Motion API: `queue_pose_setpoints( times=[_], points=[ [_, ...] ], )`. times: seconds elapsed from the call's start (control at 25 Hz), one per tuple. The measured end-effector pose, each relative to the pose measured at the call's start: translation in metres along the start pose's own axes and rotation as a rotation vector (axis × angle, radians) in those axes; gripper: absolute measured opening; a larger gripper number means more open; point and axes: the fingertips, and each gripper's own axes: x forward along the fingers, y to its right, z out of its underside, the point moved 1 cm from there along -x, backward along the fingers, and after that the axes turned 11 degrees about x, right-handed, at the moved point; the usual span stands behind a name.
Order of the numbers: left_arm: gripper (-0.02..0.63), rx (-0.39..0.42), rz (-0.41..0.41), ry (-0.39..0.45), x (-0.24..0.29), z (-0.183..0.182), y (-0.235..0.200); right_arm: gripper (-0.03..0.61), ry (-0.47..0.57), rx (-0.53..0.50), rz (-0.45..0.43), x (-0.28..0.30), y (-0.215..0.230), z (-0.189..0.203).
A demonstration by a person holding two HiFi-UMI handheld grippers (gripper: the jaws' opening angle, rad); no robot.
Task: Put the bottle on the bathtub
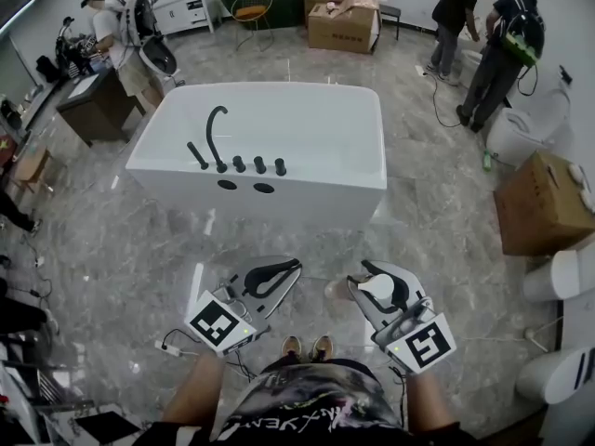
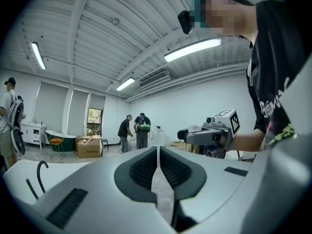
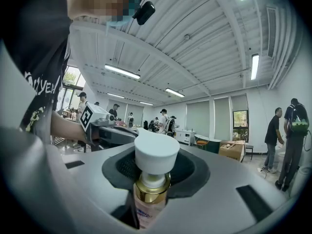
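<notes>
The bathtub [image 1: 316, 207] is taken as the landmark. It is white, it stands on the grey marble floor [image 1: 121, 240], and it is seen from its near side. A black curved faucet [image 1: 217, 136] and a row of black knobs [image 1: 259, 164] are mounted on the bathtub's near rim.

The bottle [image 1: 376, 288] is not yet on the bathtub. It is held on the near side of the bathtub, apart from it, over the floor and toward the bathtub's right end. It is clamped in the right gripper [image 1: 370, 279]. In the right gripper view the bottle [image 3: 156, 152] is seen upright between the black pads of the right gripper [image 3: 157, 167]. A white cap sits on top, a gold collar under it, and a pinkish body below. The pads are pressed on the neck and body.

The left gripper [image 1: 290, 269] is held beside it, also on the bathtub's near side and apart from the tub. In the left gripper view the jaws of the left gripper [image 2: 158, 150] are brought together, with only a thin slit between them. Nothing is seen between them.

A square-marker cube is carried on each gripper.

A cardboard box [image 1: 342, 24] is seen beyond the bathtub's far side, and another cardboard box [image 1: 544, 203] lies to the bathtub's right. Two people [image 1: 493, 45] are standing beyond the bathtub's far right corner. Two more people [image 1: 121, 35] are beyond its far left corner.
</notes>
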Motion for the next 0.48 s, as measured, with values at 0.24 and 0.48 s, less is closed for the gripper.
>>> queue_pose_setpoints(
  times=[0.24, 0.48],
  points=[
    [0.035, -0.013, -0.007, -0.009, 0.019, -0.001, 0.021, 0.127, 0.012, -0.007, -0.017, -0.017, 0.017, 0.003],
    [0.035, 0.000, -0.013, -0.008, 0.023, -0.001, 0.028, 0.127, 0.020, -0.008, -0.020, -0.024, 0.019, 0.004]
  ],
)
